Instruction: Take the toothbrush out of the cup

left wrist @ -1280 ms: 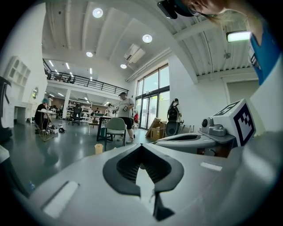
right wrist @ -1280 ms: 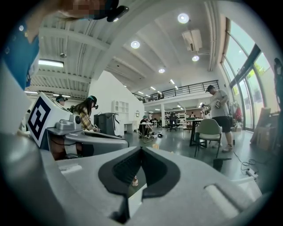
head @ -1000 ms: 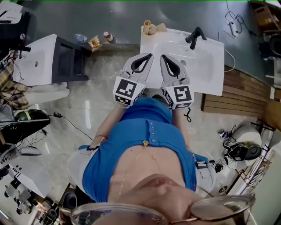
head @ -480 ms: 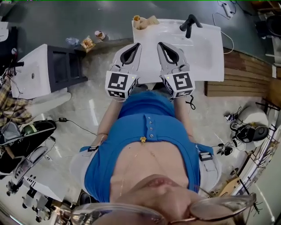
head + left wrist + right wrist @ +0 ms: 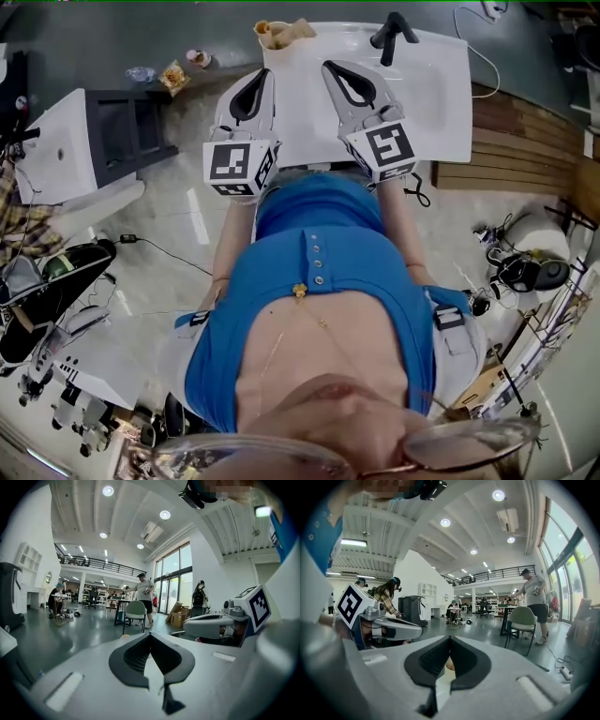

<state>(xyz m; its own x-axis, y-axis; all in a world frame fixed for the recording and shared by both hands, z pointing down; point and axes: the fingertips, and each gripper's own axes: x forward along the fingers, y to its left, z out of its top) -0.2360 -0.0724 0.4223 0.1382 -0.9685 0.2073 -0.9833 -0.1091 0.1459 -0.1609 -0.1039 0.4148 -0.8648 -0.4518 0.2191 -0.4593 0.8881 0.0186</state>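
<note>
A small tan cup (image 5: 268, 32) stands at the far left corner of the white washbasin (image 5: 431, 103), with a tan crumpled thing (image 5: 298, 30) beside it. No toothbrush can be made out at this size. My left gripper (image 5: 264, 72) is shut and empty, its tip at the basin's left edge, short of the cup. My right gripper (image 5: 329, 65) is also shut and empty, held over the basin to the cup's right. In the right gripper view (image 5: 450, 637) a pale cup-like shape (image 5: 448, 664) shows behind the shut jaws. The left gripper view (image 5: 150, 633) looks out across the room.
A black tap (image 5: 392, 34) stands at the basin's back. A second white basin on a dark cabinet (image 5: 66, 150) is at the left, bottles and snacks (image 5: 174, 73) lie on the floor, wooden boards (image 5: 525, 131) at the right. People and a chair (image 5: 136, 611) are far off.
Both grippers have reached further forward over the washbasin, and the cup and tap now lie closer to their tips. Both stay shut.
</note>
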